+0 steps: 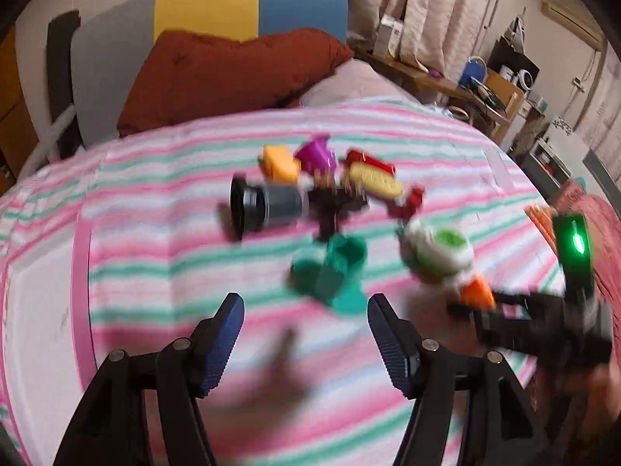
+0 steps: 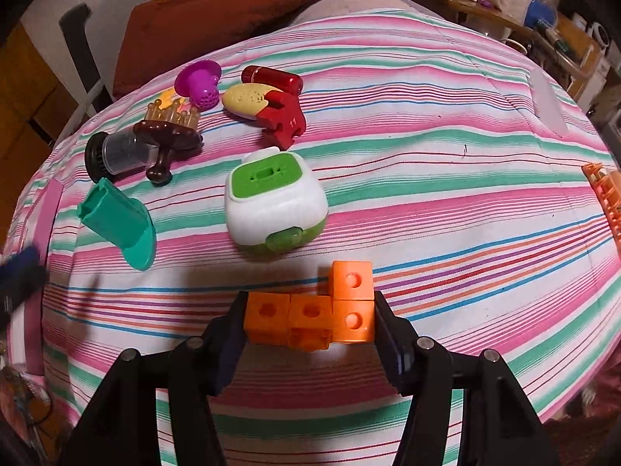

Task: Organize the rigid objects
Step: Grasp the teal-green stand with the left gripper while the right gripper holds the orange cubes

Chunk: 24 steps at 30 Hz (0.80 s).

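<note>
Gripping orange blocks (image 2: pixel 310 318), right-view only

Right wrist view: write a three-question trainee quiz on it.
1. True or false: the right tongs are clamped on the orange cube piece.
2. Which lies nearest that piece? A) white and green case B) red capsule C) purple cup
3. Fill in: the red puzzle piece touches the yellow ____.

Key: 1 true; 2 A; 3 corn.
</note>
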### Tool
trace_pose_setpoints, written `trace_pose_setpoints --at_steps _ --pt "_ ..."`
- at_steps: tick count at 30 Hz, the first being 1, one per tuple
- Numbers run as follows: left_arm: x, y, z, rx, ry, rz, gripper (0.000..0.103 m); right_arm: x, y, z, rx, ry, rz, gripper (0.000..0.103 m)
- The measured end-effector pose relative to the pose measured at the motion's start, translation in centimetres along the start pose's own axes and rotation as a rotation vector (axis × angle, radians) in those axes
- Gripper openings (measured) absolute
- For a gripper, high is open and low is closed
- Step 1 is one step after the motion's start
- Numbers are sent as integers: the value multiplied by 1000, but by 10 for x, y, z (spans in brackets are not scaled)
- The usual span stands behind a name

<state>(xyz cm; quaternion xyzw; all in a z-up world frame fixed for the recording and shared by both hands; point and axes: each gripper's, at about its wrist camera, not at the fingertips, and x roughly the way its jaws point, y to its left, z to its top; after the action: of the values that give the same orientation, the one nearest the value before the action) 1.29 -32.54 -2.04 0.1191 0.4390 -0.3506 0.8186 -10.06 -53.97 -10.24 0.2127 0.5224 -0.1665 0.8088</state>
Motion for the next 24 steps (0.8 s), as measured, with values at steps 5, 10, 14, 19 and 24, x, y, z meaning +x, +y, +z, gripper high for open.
trace_pose_setpoints --at_steps 5,10,14,19,24 --pt "30 -3 22 -5 33 44 67 0 0 0 -6 3 -1 61" --pt "34 8 4 -4 55 65 67 -1 0 0 -6 6 -2 61" --pt "31 23 -14 -7 57 104 67 1 2 1 -10 7 -4 61" --pt "18 42 -39 -73 45 80 67 1 2 1 -14 8 -5 61" --pt "-9 44 -52 -108 -47 30 67 1 2 1 -17 8 -9 61"
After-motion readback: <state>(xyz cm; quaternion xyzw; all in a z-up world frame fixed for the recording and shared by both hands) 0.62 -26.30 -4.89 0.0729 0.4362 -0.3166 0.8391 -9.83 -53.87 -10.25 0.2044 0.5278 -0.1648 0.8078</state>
